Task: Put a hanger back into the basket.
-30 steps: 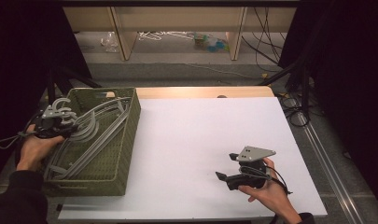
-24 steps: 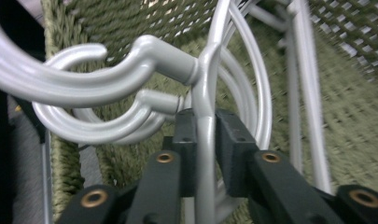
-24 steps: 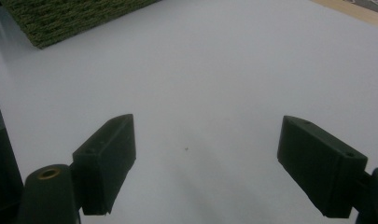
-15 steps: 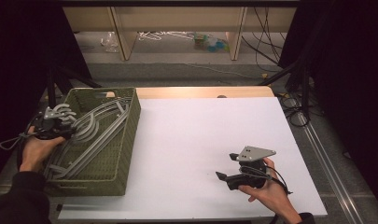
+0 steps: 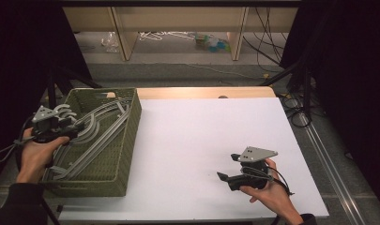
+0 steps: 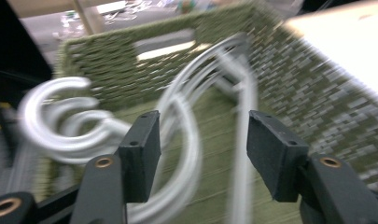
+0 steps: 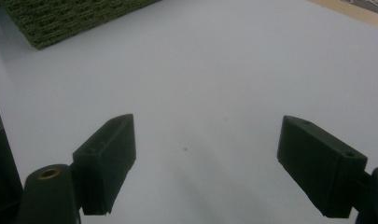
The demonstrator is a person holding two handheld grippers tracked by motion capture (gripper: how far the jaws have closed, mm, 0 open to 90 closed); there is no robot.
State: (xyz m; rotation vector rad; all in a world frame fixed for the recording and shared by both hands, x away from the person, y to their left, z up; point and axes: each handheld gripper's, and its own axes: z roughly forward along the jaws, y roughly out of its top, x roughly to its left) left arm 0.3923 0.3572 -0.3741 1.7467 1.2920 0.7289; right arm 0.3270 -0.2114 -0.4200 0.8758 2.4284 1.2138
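Over the woven green basket (image 5: 126,140) we're opening the left gripper (image 6: 203,140) off the grey plastic hangers (image 5: 91,136), nothing clamped; right gripper (image 5: 225,168) is idling agape beside it. Next: re-grip one hanger.

High view sits above the near edge, looking forward and down over the whole white tabletop (image 5: 201,140). Left gripper cam is jammed right up against the green woven basket (image 6: 289,70), looking into it. Right gripper cam skims low across the tabletop toward that same basket's corner.
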